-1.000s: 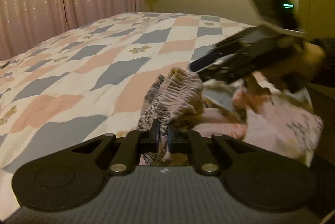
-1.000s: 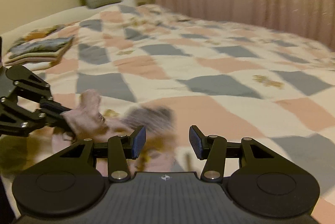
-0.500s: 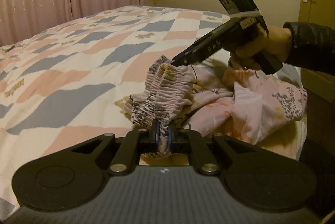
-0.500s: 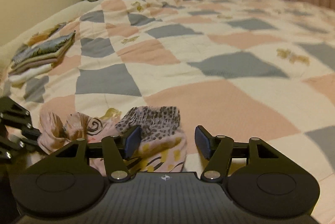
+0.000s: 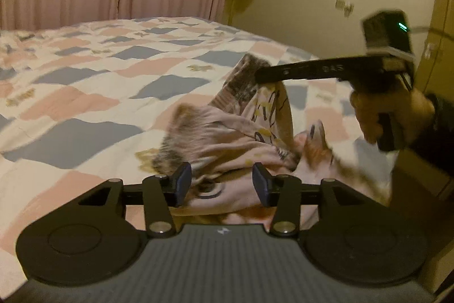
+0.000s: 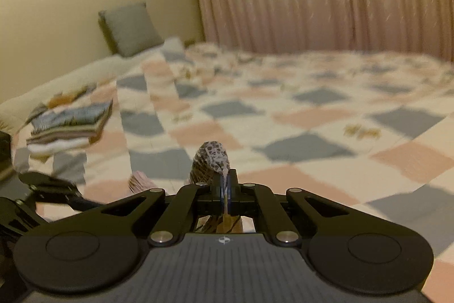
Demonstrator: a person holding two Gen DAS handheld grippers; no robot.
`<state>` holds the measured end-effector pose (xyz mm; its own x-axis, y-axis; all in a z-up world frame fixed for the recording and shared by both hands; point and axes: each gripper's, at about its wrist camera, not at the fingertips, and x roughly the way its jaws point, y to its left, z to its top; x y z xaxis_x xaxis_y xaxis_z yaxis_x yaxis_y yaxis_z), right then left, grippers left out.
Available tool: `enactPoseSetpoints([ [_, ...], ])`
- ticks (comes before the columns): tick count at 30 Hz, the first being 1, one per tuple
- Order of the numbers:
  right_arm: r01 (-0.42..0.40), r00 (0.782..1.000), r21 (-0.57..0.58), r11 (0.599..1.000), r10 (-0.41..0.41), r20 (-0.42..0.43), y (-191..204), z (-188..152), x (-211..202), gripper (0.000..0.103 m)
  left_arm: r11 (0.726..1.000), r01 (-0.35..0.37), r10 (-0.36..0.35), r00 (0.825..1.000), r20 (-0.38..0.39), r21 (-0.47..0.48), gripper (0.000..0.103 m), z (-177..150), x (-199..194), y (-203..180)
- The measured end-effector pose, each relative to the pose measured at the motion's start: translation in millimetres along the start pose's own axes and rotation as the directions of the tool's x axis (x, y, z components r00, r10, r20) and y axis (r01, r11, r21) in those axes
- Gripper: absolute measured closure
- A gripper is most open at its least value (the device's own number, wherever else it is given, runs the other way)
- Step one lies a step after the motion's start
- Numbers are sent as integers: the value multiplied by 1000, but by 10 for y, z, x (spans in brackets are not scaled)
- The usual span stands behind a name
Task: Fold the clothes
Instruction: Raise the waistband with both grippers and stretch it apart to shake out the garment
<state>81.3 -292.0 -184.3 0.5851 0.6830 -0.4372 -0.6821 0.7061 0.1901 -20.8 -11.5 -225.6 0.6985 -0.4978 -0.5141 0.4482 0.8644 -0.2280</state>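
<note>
the left tongs (image 5: 220, 184), half a second ago pinching the crumpled pink patterned garment (image 5: 227, 144), are now spread with the cloth loose between them at lower centre. the right tongs (image 6: 225, 189), open then, now pinch its leopard-print hem, lifting it off the checkered quilt bed (image 5: 85, 104); the grip has likely changed hands for spreading.

Motion blurs the pink garment (image 5: 227, 144), so its print cannot be read. At five o'clock the person's sleeve (image 5: 437, 130) runs off the left wrist view's edge. In the right wrist view, the folded stack (image 6: 68, 124) at nine o'clock is smeared, its layers indistinct.
</note>
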Motion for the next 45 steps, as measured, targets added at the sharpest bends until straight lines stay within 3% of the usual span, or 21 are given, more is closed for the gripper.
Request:
enactPoseSetpoints([
  [6,51,996,-25,998,-49,72,209,-20,-395,102,985,71,-71,997,9,-156,38,85,157,22],
  [10,82,991,-39,996,-77,107,343,-66,-618,102,955,120,-123,992,4,-270,37,106,339,118],
  [16,120,985,-39,992,-114,132,397,-152,-807,101,881,185,-202,979,8,-435,37,136,611,263],
  [19,135,983,-27,991,-130,129,344,-203,-820,101,817,228,-253,967,26,-530,38,142,787,388],
  [22,149,981,-14,989,-146,126,290,-254,-834,101,761,227,-275,961,14,-608,44,116,979,508],
  [23,154,980,-10,988,-151,125,272,-272,-838,101,741,226,-283,959,11,-633,55,107,1043,548],
  [24,159,980,-6,987,-157,124,255,-289,-843,101,726,223,-287,958,7,-650,73,101,1094,581],
  [27,173,978,6,985,-173,121,201,-340,-857,101,761,202,-264,964,-10,-617,98,121,1086,596],
  [28,178,977,10,984,-178,120,183,-357,-861,101,776,193,-253,967,-15,-600,98,136,1070,598],
  [33,236,955,-16,972,-228,190,222,-132,-1055,102,932,139,-131,990,48,-335,101,573,438,525],
  [36,271,932,-56,961,-247,264,360,71,-1288,102,989,68,-52,991,121,-132,101,934,-125,411],
  [39,309,901,-77,948,-265,343,550,225,-1548,102,1000,-19,16,979,204,12,101,1166,-705,245],
  [42,349,863,-84,933,-285,418,752,332,-1811,102,985,-108,66,955,289,132,101,1359,-1283,74],
  [45,373,831,-76,925,-296,472,924,398,-2031,102,970,-157,87,936,342,184,102,1412,-1703,-50],
])
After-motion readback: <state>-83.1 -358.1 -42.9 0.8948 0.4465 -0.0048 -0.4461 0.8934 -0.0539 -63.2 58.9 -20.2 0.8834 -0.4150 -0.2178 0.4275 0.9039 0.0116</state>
